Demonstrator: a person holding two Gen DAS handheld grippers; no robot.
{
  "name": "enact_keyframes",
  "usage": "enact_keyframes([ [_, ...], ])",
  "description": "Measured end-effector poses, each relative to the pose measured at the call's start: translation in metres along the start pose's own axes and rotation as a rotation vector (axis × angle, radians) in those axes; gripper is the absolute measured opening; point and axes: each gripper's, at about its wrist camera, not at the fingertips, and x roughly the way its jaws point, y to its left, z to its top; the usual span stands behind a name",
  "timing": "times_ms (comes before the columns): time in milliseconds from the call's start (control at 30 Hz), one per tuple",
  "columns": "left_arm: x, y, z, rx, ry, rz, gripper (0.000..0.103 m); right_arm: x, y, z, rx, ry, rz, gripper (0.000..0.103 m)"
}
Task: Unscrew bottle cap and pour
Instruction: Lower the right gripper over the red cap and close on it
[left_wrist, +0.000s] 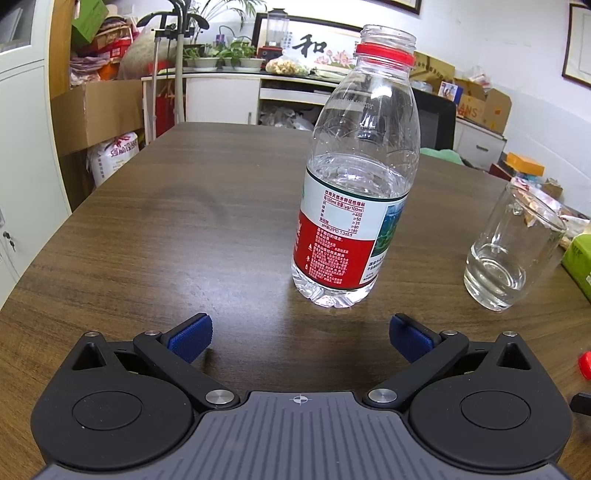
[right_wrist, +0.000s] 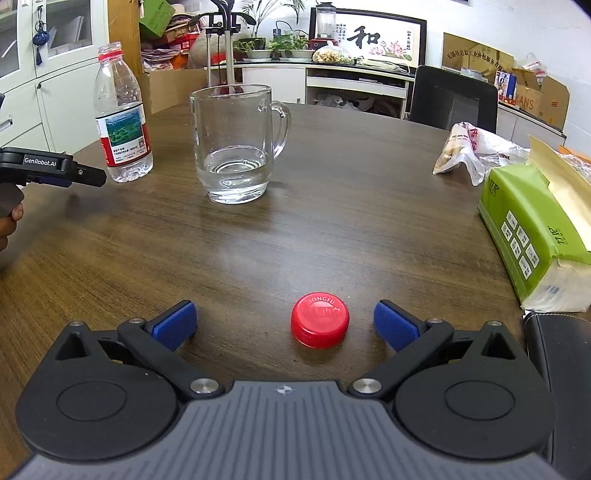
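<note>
An uncapped clear water bottle with a red and white label stands upright on the brown table, about half full. My left gripper is open and empty, just short of the bottle. A glass mug with a little water stands to the bottle's right; it also shows in the left wrist view. The bottle also shows in the right wrist view. The red cap lies on the table between the open fingers of my right gripper, untouched. The left gripper shows at the right wrist view's left edge.
A green tissue box and a white plastic bag lie at the table's right. A black object sits at the near right edge. A black chair stands behind the table. Cabinets and boxes line the walls.
</note>
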Motion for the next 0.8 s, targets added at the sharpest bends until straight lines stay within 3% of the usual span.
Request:
enact_keyframes([
  [667, 0.0066, 0.0061, 0.0026, 0.003, 0.018, 0.022, 0.103, 0.0021, 0.0008, 0.0011, 0.012, 0.000, -0.016, 0.103],
  [733, 0.0067, 0.0065, 0.0018, 0.003, 0.020, 0.023, 0.103, 0.0017, 0.0016, 0.0013, 0.018, -0.005, -0.027, 0.101],
  [767, 0.0065, 0.0086, 0.0014, 0.002, 0.020, 0.024, 0.103, 0.0013, 0.0019, 0.0013, 0.020, -0.009, -0.030, 0.095],
  [800, 0.0064, 0.0106, 0.0021, 0.000, 0.021, 0.026, 0.103, -0.0002, 0.0022, 0.0014, 0.020, -0.021, -0.031, 0.082],
])
